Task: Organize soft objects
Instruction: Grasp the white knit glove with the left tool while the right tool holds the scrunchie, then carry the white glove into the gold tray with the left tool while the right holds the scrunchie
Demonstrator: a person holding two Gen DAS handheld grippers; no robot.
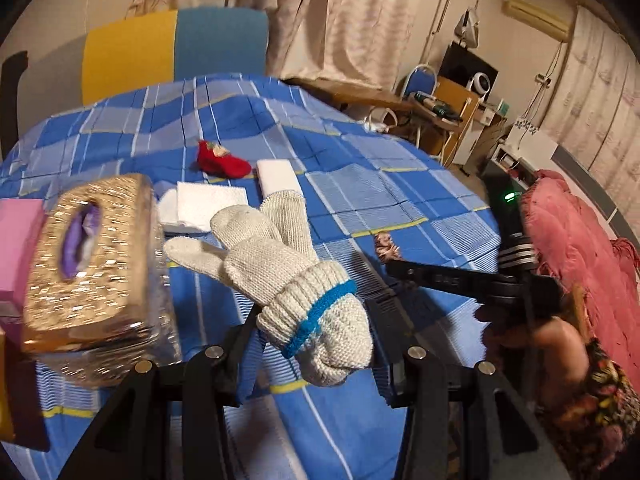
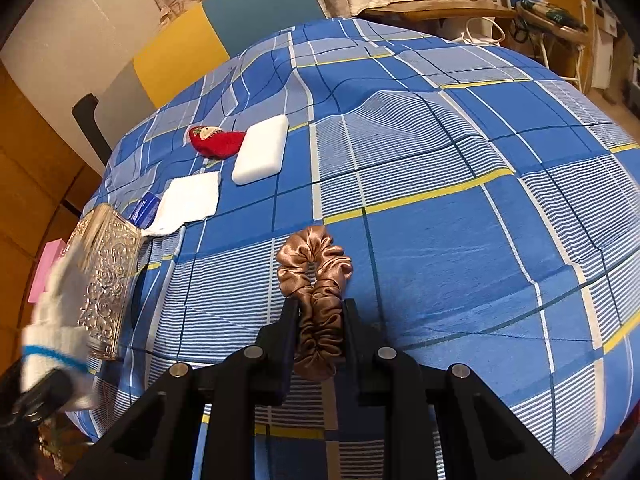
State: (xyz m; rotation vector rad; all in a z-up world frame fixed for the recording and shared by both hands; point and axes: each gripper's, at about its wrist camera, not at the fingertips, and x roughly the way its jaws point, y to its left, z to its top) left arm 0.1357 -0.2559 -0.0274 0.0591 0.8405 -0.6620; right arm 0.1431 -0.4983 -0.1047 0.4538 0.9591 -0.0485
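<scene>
- Left wrist view: your left gripper [image 1: 316, 320] is clamped on the knitted glove [image 1: 276, 264], pinching it near the blue-banded cuff. The glove's long axis runs from the cuff by the jaws up and away to the left, fingers drooping toward the ornate tissue box [image 1: 92, 280].
- The glove hangs above the checked bedsheet [image 1: 400, 200], its fingertips close beside the box. Whether they touch it, you cannot tell from here.
- Farther up the sheet lie the white cloth [image 1: 204, 208], a white sponge [image 1: 276, 176] and the red sock [image 1: 222, 160], all well apart from the jaws. Part of your right gripper shows at the right edge of this view.
- Right wrist view: your right gripper [image 2: 320, 320] is closed on the bronze scrunchie [image 2: 316, 292], squeezing it into a long loop that points straight ahead along the fingers, its far end over the sheet.
- From here the sock, sponge and cloth lie ahead and to the left, with the tissue box at the far left and the glove blurred beside it.
- Judgement: both hands are loaded. Your left is nearer the box and that row, so a set-down on that side is its reach.
- The sheet is rumpled and soft. Around it are curtains, a yellow-and-blue headboard and a cluttered desk.
</scene>
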